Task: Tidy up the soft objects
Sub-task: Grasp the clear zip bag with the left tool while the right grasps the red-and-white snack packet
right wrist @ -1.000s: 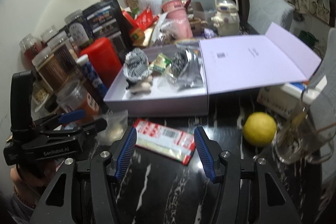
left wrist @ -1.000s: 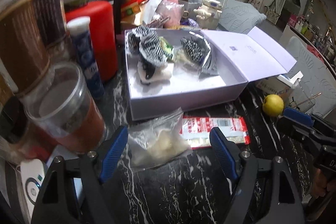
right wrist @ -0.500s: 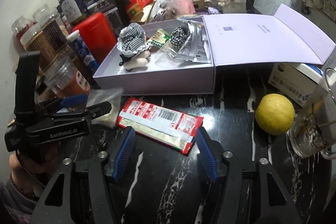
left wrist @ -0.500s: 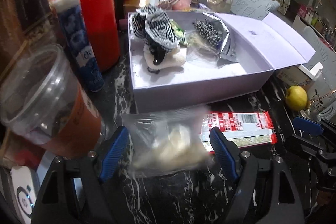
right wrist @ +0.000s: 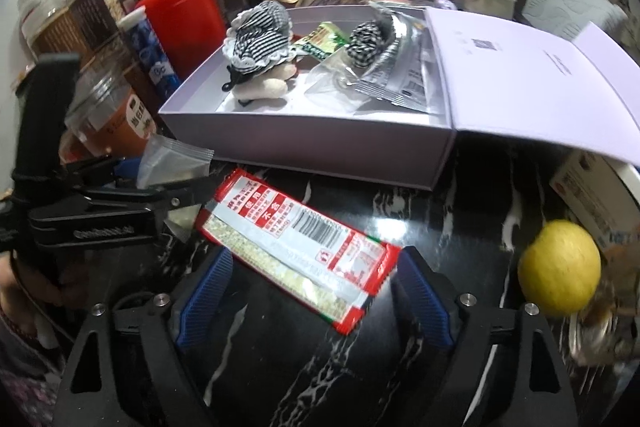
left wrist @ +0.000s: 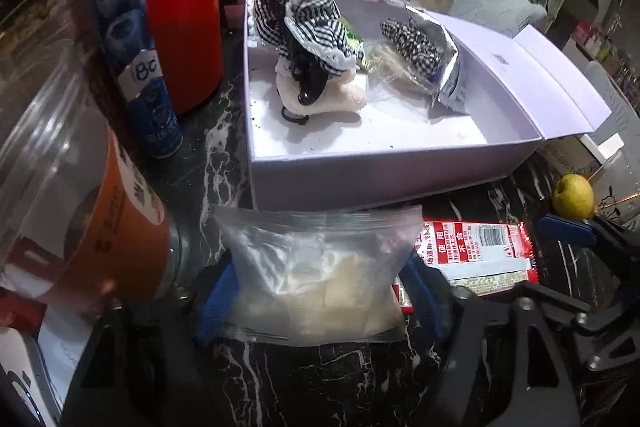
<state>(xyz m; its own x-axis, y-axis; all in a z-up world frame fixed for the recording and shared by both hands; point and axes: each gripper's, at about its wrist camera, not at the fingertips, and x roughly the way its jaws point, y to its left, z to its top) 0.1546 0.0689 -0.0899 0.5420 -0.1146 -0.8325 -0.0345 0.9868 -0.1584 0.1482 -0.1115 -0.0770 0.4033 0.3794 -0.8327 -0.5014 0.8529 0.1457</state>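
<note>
Left wrist view has the left tongs (left wrist: 316,301) closing around a clear zip bag (left wrist: 320,267) of pale stuffing on the dark marbled desk (left wrist: 340,379), blue pads at the bag's sides, just short of the open lilac box (left wrist: 360,171). Right wrist view has the right tongs (right wrist: 310,297) opening, spread astride the red-and-white packet (right wrist: 296,239) without pressing it; a yellow fruit (right wrist: 560,273) sits to their right.

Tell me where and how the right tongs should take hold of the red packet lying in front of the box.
Grip the red packet across its narrow width near the middle, coming down from above. It lies flat and slanted on the dark table, so turn the right tongs, whose jaws are opening around its near end, square to its long edges.
</note>
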